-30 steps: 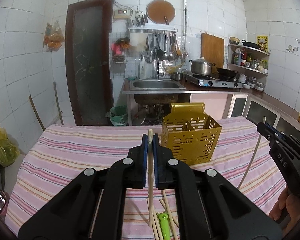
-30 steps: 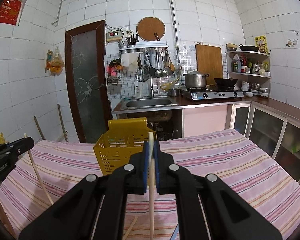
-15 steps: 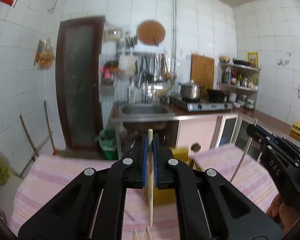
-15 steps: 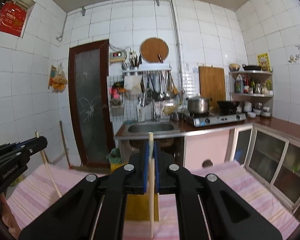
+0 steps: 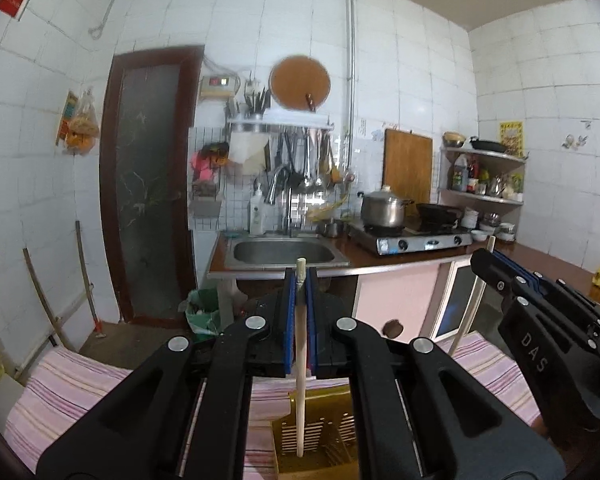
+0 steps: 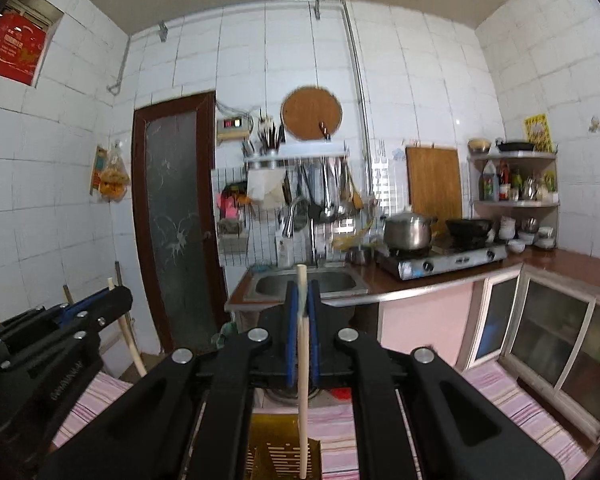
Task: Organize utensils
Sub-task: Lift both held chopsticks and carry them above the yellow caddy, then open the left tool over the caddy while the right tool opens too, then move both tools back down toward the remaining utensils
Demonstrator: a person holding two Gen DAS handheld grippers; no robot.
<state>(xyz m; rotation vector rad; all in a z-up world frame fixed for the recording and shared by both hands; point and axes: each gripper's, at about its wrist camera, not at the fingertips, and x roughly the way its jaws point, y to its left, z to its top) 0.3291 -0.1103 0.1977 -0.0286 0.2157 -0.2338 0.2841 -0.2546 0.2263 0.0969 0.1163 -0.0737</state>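
Left gripper (image 5: pixel 300 276): jaws clamped on a pale wooden chopstick (image 5: pixel 300 380), which stands upright between the blue pads (image 5: pixel 288 320); its top end pokes just above the fingertips, its lower end hangs over the open top of the yellow perforated utensil holder (image 5: pixel 324 440), seen at the near bottom edge of the left wrist view. Whether the tip touches the holder cannot be told. Right gripper (image 6: pixel 302 292): jaws likewise closed on a second chopstick (image 6: pixel 303 400), also upright, lower end in front of the same yellow holder (image 6: pixel 276 460) at the bottom of the right wrist view. The holder sits on a table covered with a pink striped cloth (image 5: pixel 72 384). Each gripper shows in the other's view: the right one at the right edge of the left view (image 5: pixel 486 258), the left one at the left edge of the right view (image 6: pixel 116 296), each with its chopstick hanging below. Far background: steel sink (image 5: pixel 284 250), a lidded pot (image 5: pixel 382 208) on a gas stove to its right, dark-framed door (image 5: pixel 148 184) on the left, white tiled walls. Frames slightly motion-blurred.
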